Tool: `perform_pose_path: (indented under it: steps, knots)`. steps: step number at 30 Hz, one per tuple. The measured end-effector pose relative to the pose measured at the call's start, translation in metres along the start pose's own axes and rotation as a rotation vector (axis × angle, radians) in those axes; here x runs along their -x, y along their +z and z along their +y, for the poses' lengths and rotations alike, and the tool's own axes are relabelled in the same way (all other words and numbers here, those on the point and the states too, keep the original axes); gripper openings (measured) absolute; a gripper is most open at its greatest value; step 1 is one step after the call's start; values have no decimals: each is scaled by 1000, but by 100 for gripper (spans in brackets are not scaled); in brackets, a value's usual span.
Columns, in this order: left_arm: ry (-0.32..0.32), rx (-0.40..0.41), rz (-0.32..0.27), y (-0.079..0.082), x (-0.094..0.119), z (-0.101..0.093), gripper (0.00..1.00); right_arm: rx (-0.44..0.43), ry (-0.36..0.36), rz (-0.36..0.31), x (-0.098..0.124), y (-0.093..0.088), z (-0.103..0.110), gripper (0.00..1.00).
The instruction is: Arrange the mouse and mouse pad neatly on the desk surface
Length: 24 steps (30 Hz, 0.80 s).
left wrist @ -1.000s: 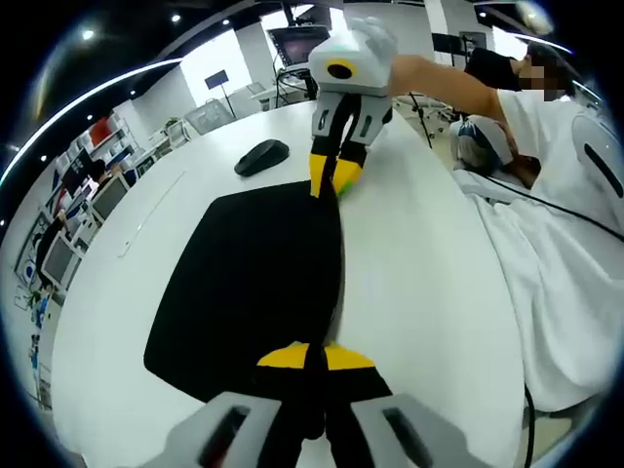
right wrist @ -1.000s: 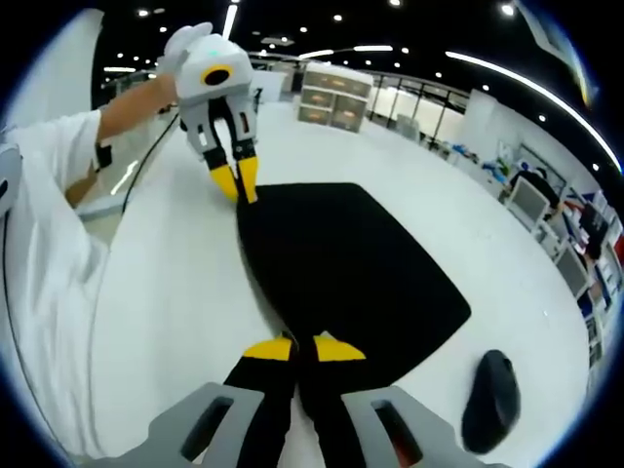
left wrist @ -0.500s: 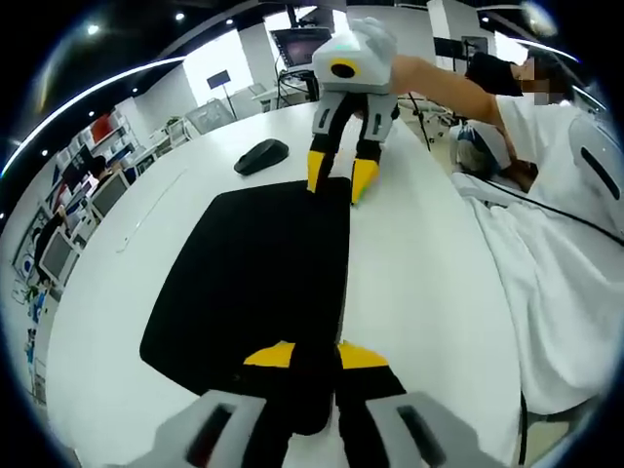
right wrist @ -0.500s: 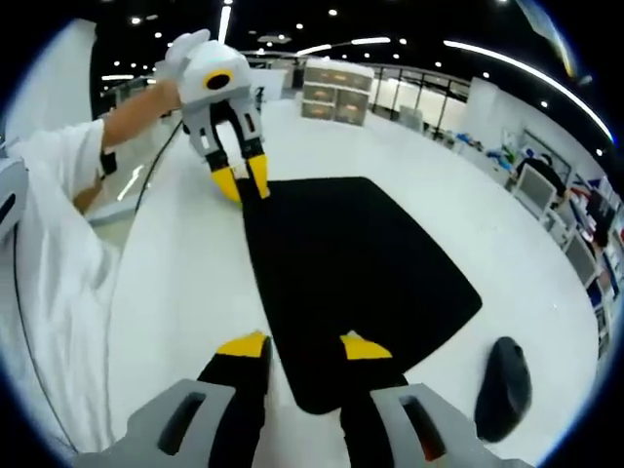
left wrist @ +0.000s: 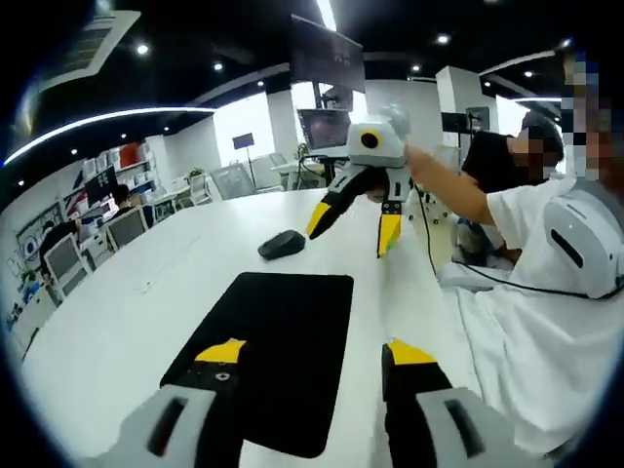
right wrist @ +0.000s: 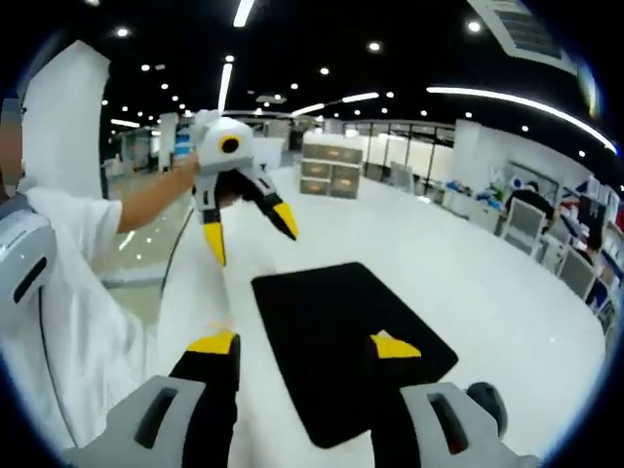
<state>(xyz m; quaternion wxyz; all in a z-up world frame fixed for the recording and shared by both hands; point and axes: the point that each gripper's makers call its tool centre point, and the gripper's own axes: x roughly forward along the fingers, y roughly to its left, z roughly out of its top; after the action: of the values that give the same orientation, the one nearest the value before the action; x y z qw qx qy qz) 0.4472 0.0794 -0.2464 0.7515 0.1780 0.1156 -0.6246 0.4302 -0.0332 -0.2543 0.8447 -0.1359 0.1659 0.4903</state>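
Observation:
The black mouse pad [left wrist: 283, 322] lies flat on the white desk [left wrist: 127, 322], with the dark mouse [left wrist: 283, 244] just beyond its far end. My left gripper [left wrist: 317, 353] hangs open above the pad's near end, nothing between its jaws. Facing it, my right gripper [left wrist: 353, 229] is open and raised above the pad's far right corner. In the right gripper view the mouse pad [right wrist: 341, 336] lies below my open right gripper [right wrist: 304, 345]. The mouse [right wrist: 485, 395] peeks out at bottom right, partly behind the jaw. The left gripper [right wrist: 249, 231] is open in the air past the pad.
A person in white [left wrist: 551, 292] sits along the desk's right side, with a black cable [left wrist: 468, 278] running across their lap. The desk edge [right wrist: 171, 292] runs close to the pad's left side in the right gripper view. Office monitors and shelves stand far off.
Both grippers, shut on opposite ends of the pad a second ago, have opened and lifted away. The right opened first. The pad now lies flat, let go.

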Motion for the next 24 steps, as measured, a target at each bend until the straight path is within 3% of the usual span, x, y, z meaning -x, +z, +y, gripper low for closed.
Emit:
perform_pose_path:
  steps: [3,7,12,19,24]
  knots:
    - [25,1,-1,6,6,7,62,-3,-31,-36,10,16,-8,50]
    - [65,-6,-46,24,11,15,66,-11,-65,-88,19,35,-18,51]
    - [160,-34,-57,39,14,28,66,-9,-76,-145,22,50,-27,53]
    - [235,21,-111,52,23,41,65,-17,-114,-173,24,57,-43,54]
    - [276,25,-121,51,31,44,64,-39,-143,-183,30,53,-51,54]
